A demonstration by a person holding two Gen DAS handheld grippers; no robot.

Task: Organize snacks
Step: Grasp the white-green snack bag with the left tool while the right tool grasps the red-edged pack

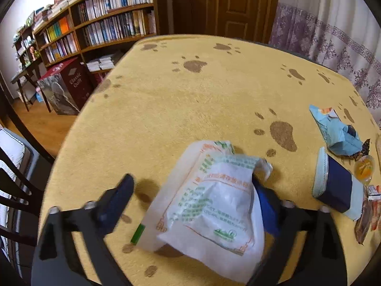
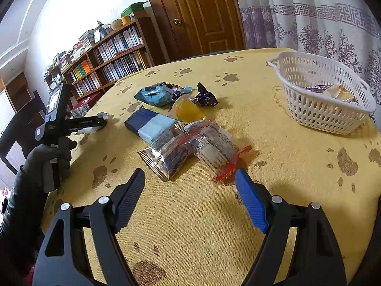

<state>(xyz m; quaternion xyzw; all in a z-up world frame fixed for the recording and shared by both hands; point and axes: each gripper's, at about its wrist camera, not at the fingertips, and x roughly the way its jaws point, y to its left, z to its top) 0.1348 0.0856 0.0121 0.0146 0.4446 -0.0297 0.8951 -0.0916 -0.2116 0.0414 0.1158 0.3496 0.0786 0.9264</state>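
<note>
Both jaws stand wide; left gripper (image 1: 190, 205) straddles a soft, light, probably slippery white packet (image 1: 214, 197), best pinched at its flat middle.

left gripper (image 1: 190, 205) fingers spread, right gripper (image 2: 190, 200) agape

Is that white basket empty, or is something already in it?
Not empty. Through the white basket rim you can see a few snack wrappers lying inside, low against the far wall; most of it is unfilled.
</note>
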